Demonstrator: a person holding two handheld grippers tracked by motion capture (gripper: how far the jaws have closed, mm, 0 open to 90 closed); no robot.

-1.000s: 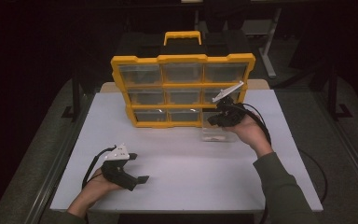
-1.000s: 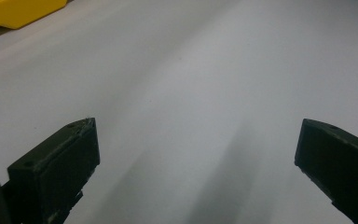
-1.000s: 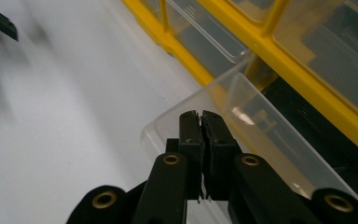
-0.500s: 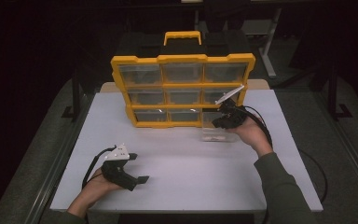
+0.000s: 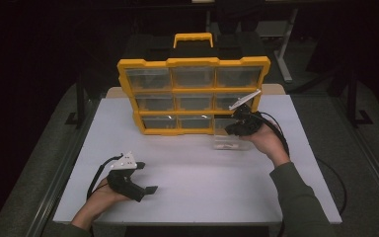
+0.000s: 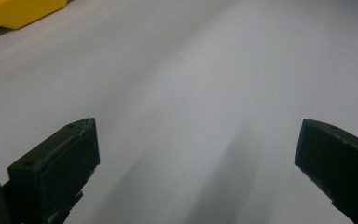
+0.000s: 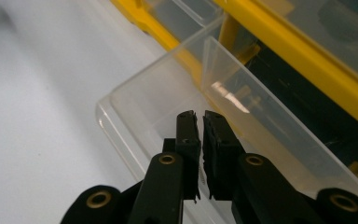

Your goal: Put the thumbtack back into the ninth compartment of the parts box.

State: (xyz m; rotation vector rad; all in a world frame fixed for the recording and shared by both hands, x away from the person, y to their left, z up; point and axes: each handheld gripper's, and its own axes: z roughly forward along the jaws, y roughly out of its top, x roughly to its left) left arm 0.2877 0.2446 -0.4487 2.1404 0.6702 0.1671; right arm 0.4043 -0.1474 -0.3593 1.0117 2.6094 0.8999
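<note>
While the yellow organizer [image 5: 193,94] stands upright on the white table [image 5: 192,177] in the high view, the right gripper [image 5: 237,129] sits at a clear drawer [image 5: 225,141] pulled out before it. The left gripper view shows the left gripper [image 6: 196,154] wide open above bare tabletop. The right gripper view reveals jaws nearly closed, a slit between them, over the drawer's rim, nothing visibly held.

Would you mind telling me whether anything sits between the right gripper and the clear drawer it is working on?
Nothing visible does. The right gripper, jaws almost together, is already at the clear drawer, which is pulled out of the yellow organizer onto the table.
</note>
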